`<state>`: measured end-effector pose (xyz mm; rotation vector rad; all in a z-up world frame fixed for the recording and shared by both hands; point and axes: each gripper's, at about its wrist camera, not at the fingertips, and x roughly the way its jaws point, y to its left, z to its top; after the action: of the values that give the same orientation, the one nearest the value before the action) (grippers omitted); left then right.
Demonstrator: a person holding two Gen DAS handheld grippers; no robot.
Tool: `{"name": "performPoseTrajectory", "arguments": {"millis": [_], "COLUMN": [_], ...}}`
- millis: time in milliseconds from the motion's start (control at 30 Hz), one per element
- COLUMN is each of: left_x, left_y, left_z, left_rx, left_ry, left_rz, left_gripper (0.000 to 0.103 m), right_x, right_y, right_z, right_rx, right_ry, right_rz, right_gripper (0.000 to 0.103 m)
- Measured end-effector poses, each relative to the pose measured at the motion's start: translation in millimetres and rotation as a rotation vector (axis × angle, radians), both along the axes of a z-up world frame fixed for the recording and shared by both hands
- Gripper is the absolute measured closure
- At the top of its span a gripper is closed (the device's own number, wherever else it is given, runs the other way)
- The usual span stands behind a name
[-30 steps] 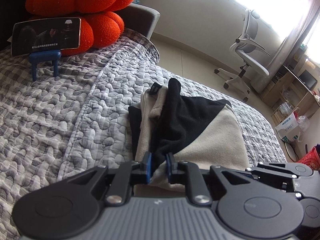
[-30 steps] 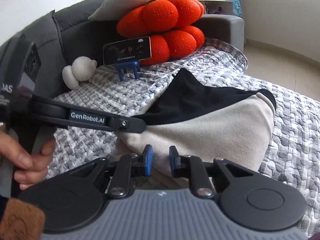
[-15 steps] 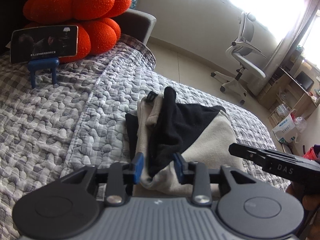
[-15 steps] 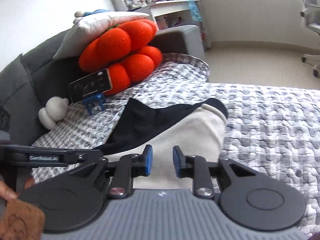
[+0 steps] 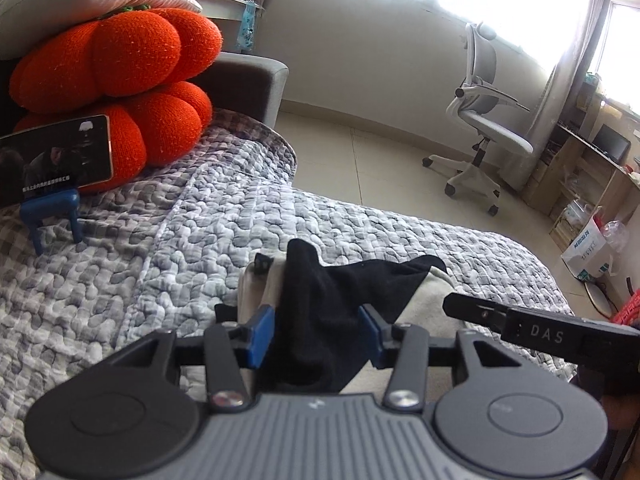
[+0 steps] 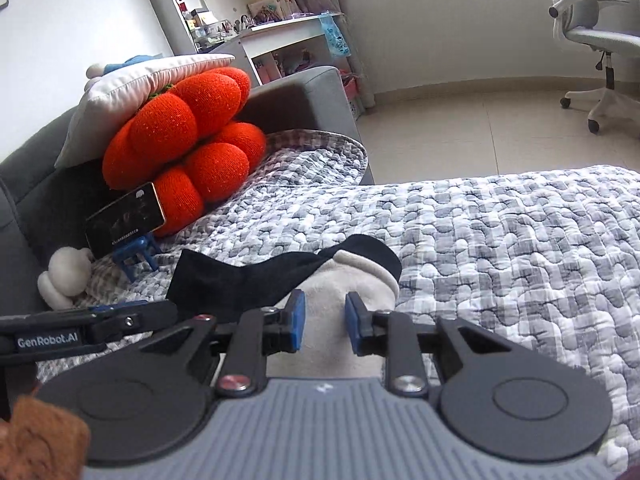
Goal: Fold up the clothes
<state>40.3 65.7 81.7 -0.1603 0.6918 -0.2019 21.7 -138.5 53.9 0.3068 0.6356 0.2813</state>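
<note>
Grey quilt [image 5: 168, 264] fills the lower left of the left view, and its bare stretch runs to the right edge in the right view; beyond its far edge lies open tile floor [image 6: 460, 128] up to an office chair [image 5: 480, 128]. At upper left, orange cushions [image 5: 120, 72] and a phone [image 5: 52, 160] on a blue stand close that side. Folded black-and-cream garment [image 6: 340, 276] lies on the quilt at lower centre, its black layer rumpled over the cream. Left gripper [image 5: 317, 334] stands spread, black cloth between its pads (neither visibly presses). Right gripper [image 6: 323, 322] stands parted over cream cloth. Both have just opened. Readable: "DAS", "GenRobot.AI".
</note>
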Motion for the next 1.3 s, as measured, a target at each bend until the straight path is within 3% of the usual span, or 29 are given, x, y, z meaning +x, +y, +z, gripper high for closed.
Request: {"name": "performPoseTrajectory", "arguments": {"millis": [167,333,533,633,900,1133,1300], "left_x": [17,23,24,25,33,42,45], "left_y": [-2,9,19,17,9,13,23], "left_z": [-15,-22,-20,-18,-15,-26,-32], "left_rx": [0.027,-0.026,-0.085,-0.065,0.031,0.035,-0.028], "left_ry": [0.039,0.062,0.075,0.055,0.002,0.047,0.088], "left_rz": [0.036,0.044,0.088,0.096,0.142,0.145,0.158], "left_gripper": [0.056,0.058,0.068,0.068,0.066,0.062,0.062], "right_x": [14,17,17,14,20,26,30], "right_y": [0,1,3,5,16,23,22], "right_z": [-13,-19,-11,-2,-4,-10,-7], "right_rx": [-0.022,-0.042,-0.048,-0.029,-0.064,-0.099,-0.08], "right_ry": [0.036,0.056,0.029,-0.023,-0.037,-0.022,-0.046], "right_rz": [-0.011,-0.001,-0.002,0.004,0.006,0.013,-0.003], "right_gripper": [0.076,0.077,0.075,0.074,0.074,0.074,0.074]}}
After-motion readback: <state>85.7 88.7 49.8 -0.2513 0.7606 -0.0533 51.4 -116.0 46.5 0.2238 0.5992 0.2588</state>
